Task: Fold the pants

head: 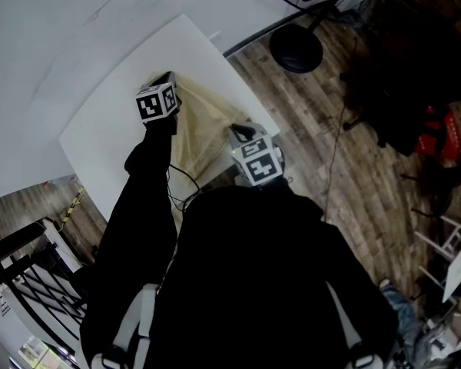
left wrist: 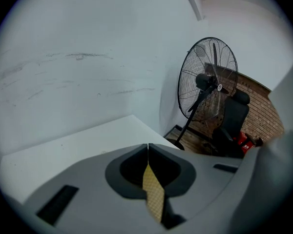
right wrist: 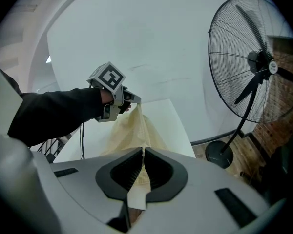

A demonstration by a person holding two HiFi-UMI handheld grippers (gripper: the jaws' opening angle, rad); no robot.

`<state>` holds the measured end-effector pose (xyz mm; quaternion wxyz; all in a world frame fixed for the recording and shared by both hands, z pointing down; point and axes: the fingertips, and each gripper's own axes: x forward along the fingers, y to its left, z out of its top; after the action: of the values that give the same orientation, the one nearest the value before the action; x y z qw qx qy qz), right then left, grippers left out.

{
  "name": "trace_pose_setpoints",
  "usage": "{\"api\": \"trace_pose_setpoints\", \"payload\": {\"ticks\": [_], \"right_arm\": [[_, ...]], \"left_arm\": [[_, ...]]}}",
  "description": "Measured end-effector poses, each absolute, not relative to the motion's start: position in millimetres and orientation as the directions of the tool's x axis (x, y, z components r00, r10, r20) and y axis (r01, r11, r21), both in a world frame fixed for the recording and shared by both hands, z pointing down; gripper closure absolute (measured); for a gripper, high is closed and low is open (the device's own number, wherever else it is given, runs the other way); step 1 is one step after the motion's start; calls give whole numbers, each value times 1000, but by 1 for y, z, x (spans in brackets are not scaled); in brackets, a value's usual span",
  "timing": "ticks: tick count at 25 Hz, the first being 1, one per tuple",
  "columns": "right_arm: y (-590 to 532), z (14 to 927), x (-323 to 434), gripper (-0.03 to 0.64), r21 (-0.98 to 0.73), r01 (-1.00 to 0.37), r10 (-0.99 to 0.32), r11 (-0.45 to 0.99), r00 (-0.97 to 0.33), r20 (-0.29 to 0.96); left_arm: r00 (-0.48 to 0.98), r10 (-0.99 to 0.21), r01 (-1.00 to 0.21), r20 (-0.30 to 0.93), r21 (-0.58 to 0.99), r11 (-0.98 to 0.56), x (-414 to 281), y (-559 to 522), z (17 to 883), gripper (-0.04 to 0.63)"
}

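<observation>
Pale cream pants (head: 202, 133) hang stretched in the air above the white table (head: 107, 121), held between both grippers. My left gripper (head: 169, 81) is shut on one end of the cloth; a strip of yellow fabric (left wrist: 154, 194) shows pinched between its jaws. My right gripper (head: 242, 131) is shut on the other end, with cloth (right wrist: 136, 179) clamped in its jaws. In the right gripper view the pants (right wrist: 132, 133) run up to the left gripper (right wrist: 136, 100), held by a black-sleeved arm.
A black pedestal fan (head: 296, 44) stands on the wood floor beyond the table's far corner; the fan (right wrist: 251, 67) fills the right of the right gripper view. A black chair (left wrist: 232, 123) and red items (head: 438, 133) sit further right. A white wall (left wrist: 88, 57) backs the table.
</observation>
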<state>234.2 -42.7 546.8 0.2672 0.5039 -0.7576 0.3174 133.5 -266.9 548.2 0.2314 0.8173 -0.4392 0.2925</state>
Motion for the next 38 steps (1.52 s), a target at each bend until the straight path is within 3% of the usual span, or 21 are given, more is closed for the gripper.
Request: {"api": "trace_pose_setpoints", "payload": {"ticks": [4,7,38], "right_arm": [[-43,548,250,601,-203,-943,-607,263,-326,725],[-47,550,253,565,-203,-945,-612,255,-321,723],[-123,515,161,563,-137,-907,-657,398,-386,647]], "left_arm": [[447,-587,-853,675,123,-507,145,-267,551,583],[461,-584,-846,668,132,-517,150,-268,556,517],[408,-638,-897,653,159,-411,28,-219,536,517]]}}
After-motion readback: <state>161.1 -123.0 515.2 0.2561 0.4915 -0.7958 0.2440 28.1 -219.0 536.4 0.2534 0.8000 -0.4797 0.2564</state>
